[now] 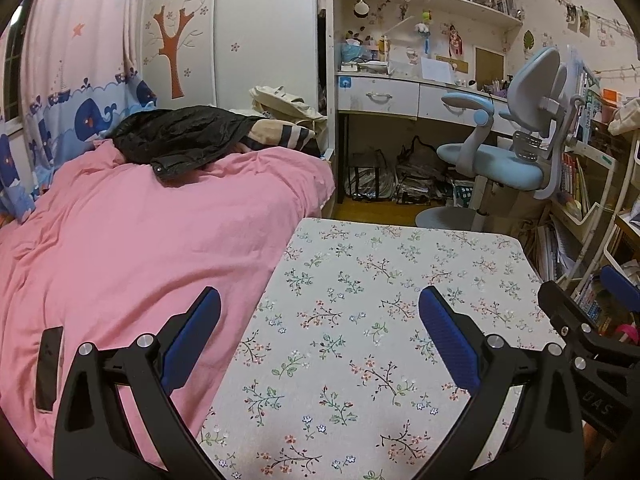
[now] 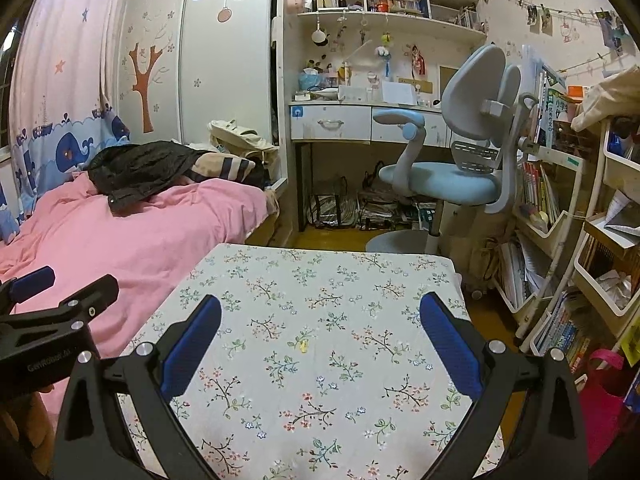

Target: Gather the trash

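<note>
A small yellow scrap [image 2: 304,345] lies on the floral tablecloth [image 2: 320,280], and it is the only loose bit I can make out there. My right gripper [image 2: 320,308] hangs open just above the cloth, with the scrap between and slightly ahead of its blue pads and nothing held. In the left wrist view my left gripper [image 1: 320,320] is also open and empty over the table's left edge [image 1: 276,280], beside the pink bed. Each view catches the other gripper's fingers [image 1: 560,304] [image 2: 92,292] at its side edge.
A pink duvet [image 1: 140,240] borders the table on the left, with a black phone [image 1: 50,368] and a black jacket [image 1: 176,140] on it. Beyond the table stand a blue desk chair [image 2: 448,176] and a desk. Book racks [image 2: 536,200] and a pink bag [image 2: 604,392] crowd the right.
</note>
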`<action>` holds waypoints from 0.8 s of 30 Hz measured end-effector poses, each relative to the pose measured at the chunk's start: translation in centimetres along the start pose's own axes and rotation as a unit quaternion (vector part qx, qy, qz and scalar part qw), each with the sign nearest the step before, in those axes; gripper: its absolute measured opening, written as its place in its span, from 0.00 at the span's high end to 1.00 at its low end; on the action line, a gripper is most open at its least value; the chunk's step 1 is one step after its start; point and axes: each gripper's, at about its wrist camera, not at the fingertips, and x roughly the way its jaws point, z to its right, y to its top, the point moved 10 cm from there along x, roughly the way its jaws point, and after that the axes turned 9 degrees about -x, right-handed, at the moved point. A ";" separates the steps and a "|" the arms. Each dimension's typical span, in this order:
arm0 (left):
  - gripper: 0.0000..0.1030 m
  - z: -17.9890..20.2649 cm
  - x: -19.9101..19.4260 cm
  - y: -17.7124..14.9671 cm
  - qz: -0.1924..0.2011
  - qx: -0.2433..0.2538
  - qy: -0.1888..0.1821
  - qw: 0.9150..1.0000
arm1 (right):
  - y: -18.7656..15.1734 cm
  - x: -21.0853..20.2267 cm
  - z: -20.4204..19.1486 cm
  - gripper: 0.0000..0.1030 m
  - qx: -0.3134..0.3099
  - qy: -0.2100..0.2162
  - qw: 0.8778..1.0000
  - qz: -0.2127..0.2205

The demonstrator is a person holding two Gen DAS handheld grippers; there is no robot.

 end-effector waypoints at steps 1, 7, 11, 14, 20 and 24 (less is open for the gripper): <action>0.07 0.0 0.0 0.0 0.000 0.000 0.000 1.000 | 0.0 0.0 0.0 0.07 0.000 0.000 1.000 0.000; 0.07 0.1 -0.1 0.3 0.002 0.000 0.001 1.000 | 0.0 0.0 0.0 0.07 0.000 0.001 1.000 -0.001; 0.07 0.1 -0.2 0.3 0.002 0.000 0.001 1.000 | 0.1 0.0 0.0 0.07 0.000 0.000 1.000 0.001; 0.07 0.1 -0.1 0.2 0.001 0.000 0.001 1.000 | 0.0 0.0 0.0 0.07 0.001 0.000 1.000 0.002; 0.07 0.1 -0.1 0.3 0.001 0.001 0.002 1.000 | 0.0 0.0 0.0 0.07 0.001 0.000 1.000 0.002; 0.07 0.1 -0.1 0.3 0.002 0.001 0.002 1.000 | 0.0 -0.1 0.1 0.07 0.000 0.001 1.000 0.001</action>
